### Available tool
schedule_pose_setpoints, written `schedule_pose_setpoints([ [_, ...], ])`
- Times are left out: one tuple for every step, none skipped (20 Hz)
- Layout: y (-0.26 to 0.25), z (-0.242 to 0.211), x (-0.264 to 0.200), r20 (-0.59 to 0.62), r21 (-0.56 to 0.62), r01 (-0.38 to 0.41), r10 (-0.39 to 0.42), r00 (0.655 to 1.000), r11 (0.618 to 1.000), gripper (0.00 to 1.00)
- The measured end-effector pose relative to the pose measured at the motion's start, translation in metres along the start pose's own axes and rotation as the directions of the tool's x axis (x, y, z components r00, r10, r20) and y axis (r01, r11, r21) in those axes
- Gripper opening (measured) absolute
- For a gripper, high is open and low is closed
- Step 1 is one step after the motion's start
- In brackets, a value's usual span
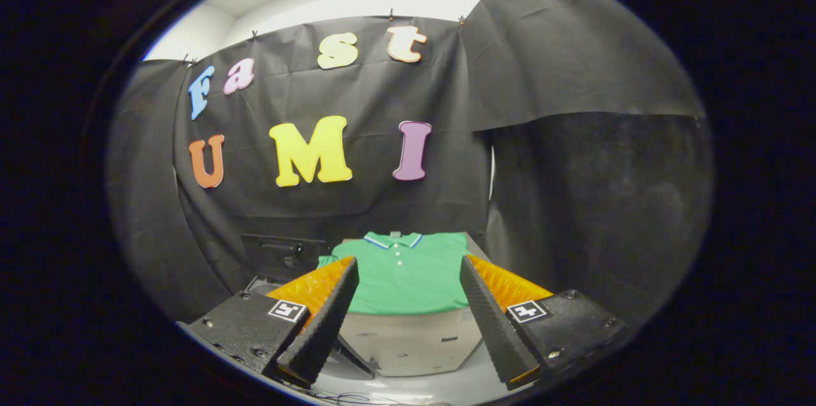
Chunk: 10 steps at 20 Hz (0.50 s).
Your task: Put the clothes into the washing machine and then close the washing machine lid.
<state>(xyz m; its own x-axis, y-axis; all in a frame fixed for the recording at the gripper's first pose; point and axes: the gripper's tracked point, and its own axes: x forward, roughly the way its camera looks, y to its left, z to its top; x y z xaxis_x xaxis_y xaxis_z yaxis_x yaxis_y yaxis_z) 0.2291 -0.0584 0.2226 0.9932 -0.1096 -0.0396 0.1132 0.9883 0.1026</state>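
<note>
Gripper [408, 304] open, fingers spread wide, holding nothing. Green shirt [408, 272] spread flat on a pale box [408, 342], just ahead, seen between the fingers. Probably light, soft and floppy; likely to droop and trail. Best pinched at a bunched fold near the collar, not a flat edge
</note>
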Motion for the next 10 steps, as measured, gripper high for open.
schedule_pose_setpoints([
  [0.003,0.009,0.02,-0.002,-0.006,-0.009,0.009,1.0,1.0,1.0],
  [0.005,0.018,0.039,-0.004,-0.007,-0.019,0.019,1.0,1.0,1.0],
  [0.007,0.026,0.057,-0.009,-0.007,-0.029,0.029,1.0,1.0,1.0],
  [0.01,0.031,0.075,-0.02,-0.007,-0.04,0.04,0.999,0.999,1.0],
  [0.01,0.034,0.091,-0.033,-0.007,-0.053,0.052,0.998,0.999,1.0],
  [0.013,0.036,0.108,-0.047,-0.005,-0.065,0.065,0.997,0.998,0.99],
  [0.016,0.036,0.127,-0.071,-0.007,-0.073,0.072,0.995,0.997,1.0],
  [0.016,0.034,0.143,-0.093,-0.006,-0.073,0.072,0.993,0.997,1.0],
  [0.019,0.033,0.16,-0.111,-0.006,-0.082,0.081,0.991,0.997,1.0],
  [0.022,0.029,0.176,-0.141,-0.016,-0.086,0.083,0.987,0.996,1.0],
])
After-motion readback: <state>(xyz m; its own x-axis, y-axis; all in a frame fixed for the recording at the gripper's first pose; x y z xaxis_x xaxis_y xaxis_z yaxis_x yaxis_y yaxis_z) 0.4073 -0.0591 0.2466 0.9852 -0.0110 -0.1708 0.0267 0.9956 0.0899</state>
